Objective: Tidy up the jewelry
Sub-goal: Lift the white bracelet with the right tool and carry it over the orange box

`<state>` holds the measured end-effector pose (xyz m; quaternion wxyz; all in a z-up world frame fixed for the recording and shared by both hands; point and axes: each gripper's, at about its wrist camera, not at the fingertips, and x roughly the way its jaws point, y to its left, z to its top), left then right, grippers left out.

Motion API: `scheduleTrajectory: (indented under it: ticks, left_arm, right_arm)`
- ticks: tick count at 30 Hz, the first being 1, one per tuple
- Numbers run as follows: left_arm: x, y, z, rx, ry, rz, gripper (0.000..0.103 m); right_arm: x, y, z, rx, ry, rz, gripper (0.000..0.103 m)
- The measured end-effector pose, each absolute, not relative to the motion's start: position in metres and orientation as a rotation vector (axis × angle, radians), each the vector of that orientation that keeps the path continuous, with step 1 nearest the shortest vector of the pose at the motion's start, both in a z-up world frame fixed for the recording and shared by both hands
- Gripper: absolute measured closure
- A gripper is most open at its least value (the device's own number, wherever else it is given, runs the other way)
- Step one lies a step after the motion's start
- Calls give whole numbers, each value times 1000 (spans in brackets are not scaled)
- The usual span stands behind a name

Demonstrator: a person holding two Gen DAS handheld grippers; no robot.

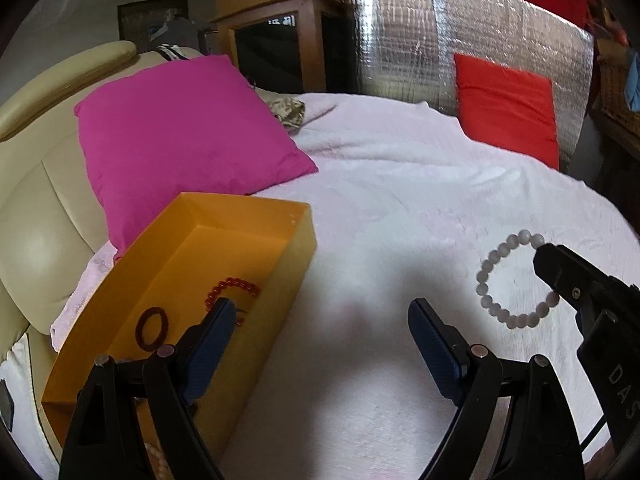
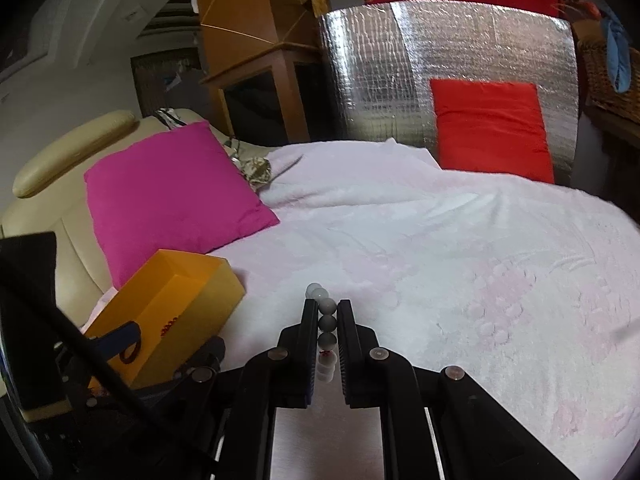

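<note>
An orange box [image 1: 248, 216] sits on the pale pink blanket [image 1: 400, 184] at the left; it also shows in the right wrist view [image 2: 208, 288]. Inside lie a red bead bracelet [image 1: 232, 286] and a dark red ring bracelet [image 1: 151, 329]. My left gripper [image 1: 320, 316] is open and empty, its left finger over the box, its right finger over the blanket. My right gripper [image 2: 325, 308] is shut on a grey-white bead bracelet [image 2: 327, 322], seen edge-on between its fingers. In the left wrist view the same bracelet [image 1: 486, 276] hangs as a loop from the right gripper [image 1: 550, 268].
A magenta pillow [image 1: 180, 136] lies behind the box against a beige leather seat [image 1: 44, 208]. A red cushion [image 1: 508, 108] leans on a silver foil panel [image 1: 400, 32] at the back. A wooden cabinet [image 1: 272, 40] stands behind the bed.
</note>
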<state>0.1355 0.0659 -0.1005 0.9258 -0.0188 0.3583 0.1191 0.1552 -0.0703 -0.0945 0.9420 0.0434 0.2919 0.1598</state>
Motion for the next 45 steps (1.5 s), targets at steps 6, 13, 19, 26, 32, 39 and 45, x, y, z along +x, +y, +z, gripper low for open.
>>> scheduleTrajectory:
  ticks: [6,13,19,26,32,39,45]
  left_arm:
    - [133,88,-93,-95,708,271,15]
    - [123,123,-86,-156,664,351,15]
    - [119,156,-88,-207,663,428,15]
    - [115,194,-95,-252,679,501,15]
    - [114,220,-105,-290,719,551,15]
    - [113,241,-117,-321,761,591,15]
    - [114,272,-133,-378,806,649,15]
  right_arm:
    - [154,-54,-85,90,586,344,92]
    - [149,-21,-66,61,551,393,92]
    - [148,15,-55,19,536,439,92]
    - [153,58,-53,1,553,499,92]
    - [168,89,-58,-9,589,543,92]
    - [194,129,-75,-37,666,584,92]
    - [202,156,-87,-57,688,609,92]
